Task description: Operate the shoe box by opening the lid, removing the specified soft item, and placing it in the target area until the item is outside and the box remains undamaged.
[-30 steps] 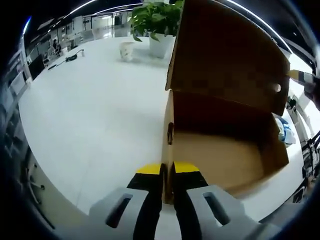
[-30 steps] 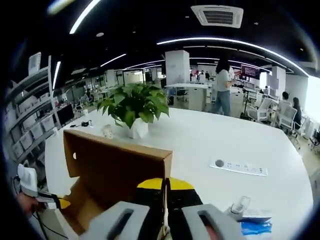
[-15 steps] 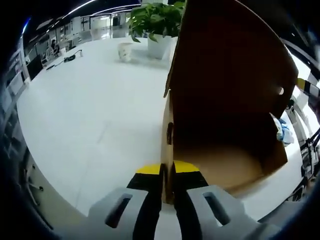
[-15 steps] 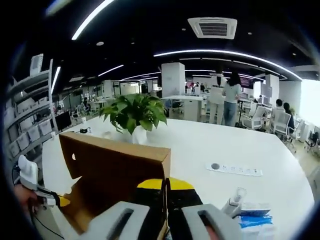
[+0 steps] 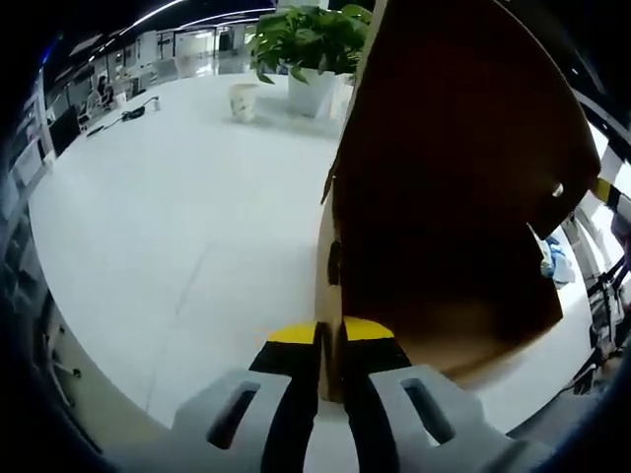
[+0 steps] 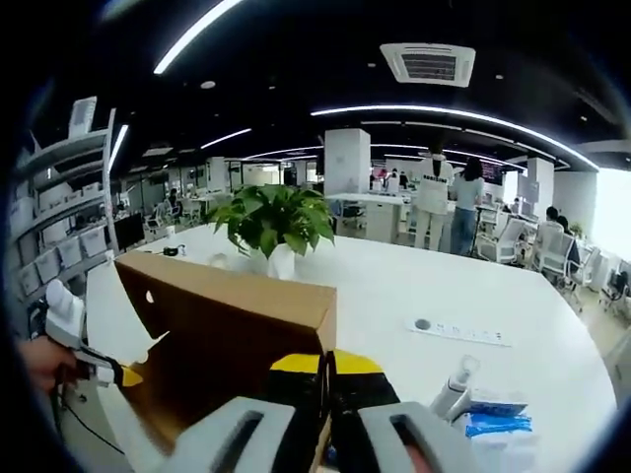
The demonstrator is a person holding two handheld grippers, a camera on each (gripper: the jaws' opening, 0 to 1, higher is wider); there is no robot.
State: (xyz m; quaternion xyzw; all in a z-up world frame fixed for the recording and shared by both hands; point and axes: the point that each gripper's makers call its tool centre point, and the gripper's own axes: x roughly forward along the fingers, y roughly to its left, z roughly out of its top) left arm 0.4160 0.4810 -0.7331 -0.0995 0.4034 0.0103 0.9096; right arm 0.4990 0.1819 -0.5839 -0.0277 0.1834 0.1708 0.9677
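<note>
The brown cardboard shoe box stands on the white table [image 5: 177, 227]. My left gripper [image 5: 330, 335] is shut on the top edge of the box's side wall [image 5: 329, 281]. The hinged lid [image 5: 454, 148] leans low over the box and shades the inside, so I cannot see what it holds. My right gripper [image 6: 327, 367] is shut on the lid's free edge [image 6: 232, 310]. The right gripper's yellow and black tip [image 5: 606, 189] shows past the lid. The left gripper [image 6: 94, 370] shows at the box's far end, held in a hand [image 6: 35, 360].
A potted plant [image 6: 276, 222] and a small cup [image 5: 242, 99] stand behind the box. A power strip [image 6: 458, 332], a white bottle [image 6: 449, 392] and a blue cloth [image 6: 488, 422] lie to the right. People stand among desks further back.
The lid has swung down over the box, so the box floor that showed a second ago is now mostly covered. Both grippers keep their holds.
</note>
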